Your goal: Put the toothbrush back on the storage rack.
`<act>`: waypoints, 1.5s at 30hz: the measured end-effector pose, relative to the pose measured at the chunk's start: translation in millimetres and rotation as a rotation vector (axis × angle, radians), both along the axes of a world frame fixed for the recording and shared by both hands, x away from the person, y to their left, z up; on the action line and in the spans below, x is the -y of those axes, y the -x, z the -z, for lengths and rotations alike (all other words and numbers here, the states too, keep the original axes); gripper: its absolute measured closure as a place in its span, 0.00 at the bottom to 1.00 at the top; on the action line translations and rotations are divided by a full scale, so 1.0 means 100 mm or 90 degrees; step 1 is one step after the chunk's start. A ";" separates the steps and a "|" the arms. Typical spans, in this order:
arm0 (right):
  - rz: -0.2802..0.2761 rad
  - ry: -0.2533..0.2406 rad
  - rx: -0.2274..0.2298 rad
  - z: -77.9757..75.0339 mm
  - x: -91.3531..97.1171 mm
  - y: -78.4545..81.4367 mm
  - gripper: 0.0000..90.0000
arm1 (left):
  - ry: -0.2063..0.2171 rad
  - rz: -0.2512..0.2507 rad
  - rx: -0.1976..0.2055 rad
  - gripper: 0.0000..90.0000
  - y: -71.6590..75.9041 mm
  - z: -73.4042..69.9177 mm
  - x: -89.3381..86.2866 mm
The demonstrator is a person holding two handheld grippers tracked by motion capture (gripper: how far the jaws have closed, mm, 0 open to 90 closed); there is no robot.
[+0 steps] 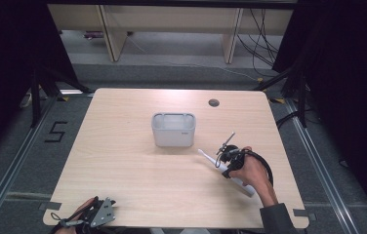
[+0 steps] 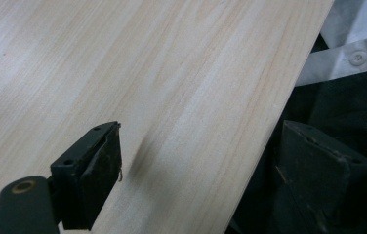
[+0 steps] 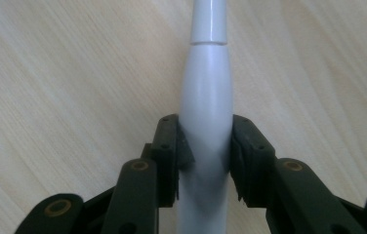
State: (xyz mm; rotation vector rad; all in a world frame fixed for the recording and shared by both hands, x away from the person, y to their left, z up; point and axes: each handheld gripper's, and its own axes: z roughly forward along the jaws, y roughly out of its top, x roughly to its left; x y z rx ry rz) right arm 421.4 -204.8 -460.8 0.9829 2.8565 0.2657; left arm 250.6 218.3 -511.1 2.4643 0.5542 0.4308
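At the left, near the front edge of the bench [image 1: 123,161], the left tongs [image 1: 98,214] rest in the person's left hand [image 1: 81,212], with the grey three-cornered plate on top facing up. In the left gripper view these tongs [image 2: 196,170] stand wide, with nothing between them: one jaw hangs over the pale wood and the other past the bench edge, over dark cloth (a bit of white shirt with a button shows in the upper corner).

Toward the middle of the bench stands a grey bin [image 1: 173,129], open at the top, well apart from both hands. Behind it and to the right, a small round hole [image 1: 214,103] sits in the bench top.

Right of the bin lies the white toothbrush [image 1: 240,183], a long electric one, slanting from its thin neck near the bin's front right corner down to its thick handle by the person's right wrist. The right hand [image 1: 252,170] bears the right tongs [image 1: 224,163] over it. In the right gripper view the right tongs [image 3: 205,151] are drawn in narrow and clamped on the toothbrush [image 3: 206,97], a pad pressing each side of the swelling handle, with the slimmer neck running away over the wood grain. Whether the toothbrush is touching the bench or is just above it, I cannot tell.
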 end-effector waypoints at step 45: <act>0.087 -0.410 0.370 -0.74 0.51 0.00 0.74 | -0.001 0.000 -0.002 0.18 0.00 0.00 0.01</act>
